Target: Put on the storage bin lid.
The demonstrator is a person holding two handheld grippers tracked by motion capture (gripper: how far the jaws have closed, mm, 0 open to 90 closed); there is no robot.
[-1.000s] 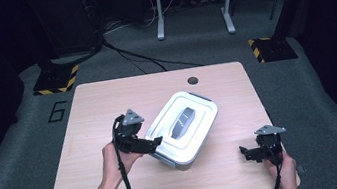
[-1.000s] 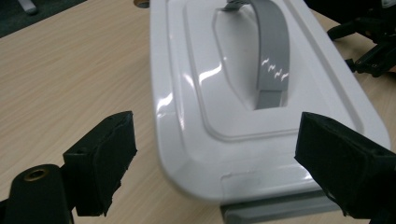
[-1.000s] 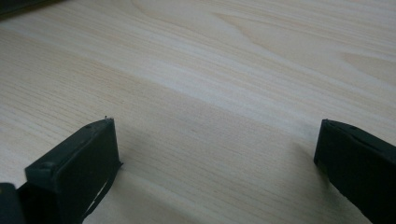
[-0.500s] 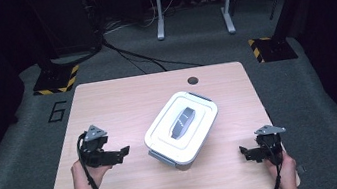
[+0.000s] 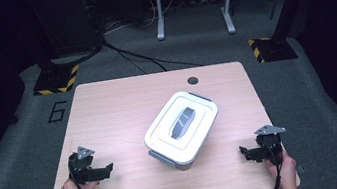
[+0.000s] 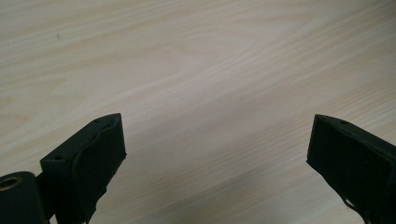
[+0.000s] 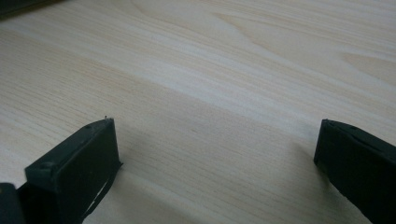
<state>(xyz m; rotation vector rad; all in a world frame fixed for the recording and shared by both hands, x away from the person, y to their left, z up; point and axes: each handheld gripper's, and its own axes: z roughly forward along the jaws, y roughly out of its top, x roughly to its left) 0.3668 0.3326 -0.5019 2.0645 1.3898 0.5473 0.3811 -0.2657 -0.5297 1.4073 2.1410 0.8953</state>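
White lidded container (image 5: pixel 181 128) at table centre, lid seated, grey handle (image 5: pixel 182 122) on top. Left gripper (image 5: pixel 104 169) at 8 o'clock, right gripper (image 5: pixel 244 152) at 4 o'clock, both well apart from it; jaws of each spread wide, nothing between them, the left's having just been opening. Retreat judged best finished low and clear. Pale wood table (image 5: pixel 108 108); grey carpet (image 5: pixel 319 102), dark room, cables (image 5: pixel 141 58) and striped floor markers (image 5: pixel 58 80) at 12 o'clock

A pale wooden worktop (image 5: pixel 108 108) carried a white lidded box (image 5: pixel 181 128), which lay between the left claw (image 5: pixel 108 168) and right claw (image 5: pixel 242 151).
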